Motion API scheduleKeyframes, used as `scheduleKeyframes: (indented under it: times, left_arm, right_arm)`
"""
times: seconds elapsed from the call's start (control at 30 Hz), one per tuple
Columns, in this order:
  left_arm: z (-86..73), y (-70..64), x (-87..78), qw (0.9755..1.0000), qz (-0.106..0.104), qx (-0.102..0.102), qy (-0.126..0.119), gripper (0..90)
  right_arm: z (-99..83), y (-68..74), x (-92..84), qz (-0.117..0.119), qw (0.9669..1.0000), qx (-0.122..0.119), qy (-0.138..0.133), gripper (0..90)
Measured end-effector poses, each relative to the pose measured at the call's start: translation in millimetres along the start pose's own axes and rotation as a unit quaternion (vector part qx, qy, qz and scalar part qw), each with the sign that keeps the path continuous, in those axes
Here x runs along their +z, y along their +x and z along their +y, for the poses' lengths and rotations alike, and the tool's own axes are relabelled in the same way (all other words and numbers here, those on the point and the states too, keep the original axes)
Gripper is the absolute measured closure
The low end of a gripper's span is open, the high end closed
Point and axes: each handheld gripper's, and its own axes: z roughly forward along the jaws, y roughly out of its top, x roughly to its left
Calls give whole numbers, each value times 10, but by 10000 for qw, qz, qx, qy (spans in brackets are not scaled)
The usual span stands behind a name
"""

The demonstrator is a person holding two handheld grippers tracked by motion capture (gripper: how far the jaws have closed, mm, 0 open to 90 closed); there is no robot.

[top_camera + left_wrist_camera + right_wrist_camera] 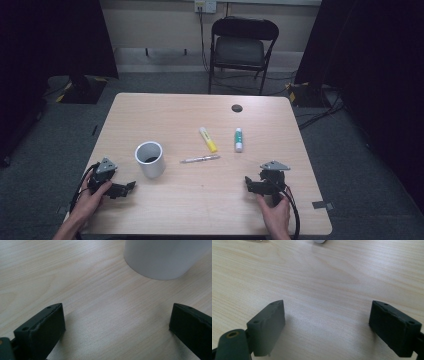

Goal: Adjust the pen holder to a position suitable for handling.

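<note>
Tongs (117, 325) gape before white cylindrical cup (163, 257).

Cup (150, 159) left on table (200, 200); pen (200, 159) right of it; highlighter (208, 139), glue stick (239, 139) behind.

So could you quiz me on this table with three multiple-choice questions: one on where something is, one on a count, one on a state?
1. Where is the cup?
A. Near the left hand-held gripper
B. On the chair
C. Beside the glue stick

2. How many pens or sticks lie on the table?
A. One
B. Three
C. Five

3. How do the right hand-held gripper jaws stand?
A. Shut on the pen
B. Shut, empty
C. Open, empty

Answers: 1 A, the cup stands just beyond that gripper. 2 B, highlighter, glue stick and pen. 3 C, bare table shows between the jaws.
</note>
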Motion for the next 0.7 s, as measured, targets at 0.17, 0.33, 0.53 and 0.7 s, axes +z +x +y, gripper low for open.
scheduleKeyframes:
  times: [0.17, 0.33, 0.53, 0.7]
  left_arm:
    - [10, -27, 0, 10000, 16, -26, 47, 0]
    - [17, -62, -32, 9999, 14, -37, 94, 44]
    - [24, -81, -87, 9999, -62, 26, 127, 159]
    - [58, -96, -164, 9993, -355, 83, 3, 162]
  right_arm:
    - [-2, 9, -3, -37, 10000, 26, -5, 126]
    - [4, 0, 7, -25, 10000, 20, 1, 118]
    - [35, -88, 43, 215, 9996, -196, 39, 91]
    - [35, -93, 45, 197, 9996, -191, 33, 90]
